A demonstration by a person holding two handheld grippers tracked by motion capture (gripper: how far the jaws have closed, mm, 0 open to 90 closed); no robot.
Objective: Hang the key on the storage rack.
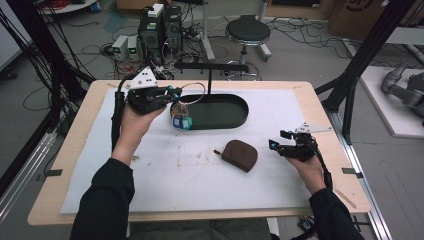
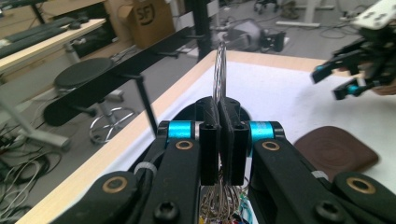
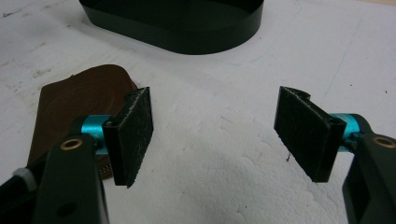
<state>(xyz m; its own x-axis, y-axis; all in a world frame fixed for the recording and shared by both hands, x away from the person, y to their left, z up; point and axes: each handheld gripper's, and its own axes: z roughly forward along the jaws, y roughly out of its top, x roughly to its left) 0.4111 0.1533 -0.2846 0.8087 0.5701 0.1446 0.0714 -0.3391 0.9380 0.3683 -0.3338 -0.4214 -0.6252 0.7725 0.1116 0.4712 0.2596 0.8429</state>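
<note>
Pinching the thin wire key ring [image 2: 220, 70] edge-on between pressed-together pads, the left gripper [image 1: 172, 93] risks slippage, dangling keys [image 1: 181, 121] below snagging the black tray [image 1: 235, 120]; right gripper [image 3: 212, 135] idles spread.

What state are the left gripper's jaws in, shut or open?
Shut. The left gripper has its jaws pressed together on the wire key ring, keys dangling below.

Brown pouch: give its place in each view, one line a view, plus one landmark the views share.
High view: brown pouch lies on the white mat, right of centre, below the black oval tray.
Left gripper view: at the right edge.
Right gripper view: at the left.
Shared landmark: the black oval tray.
</note>
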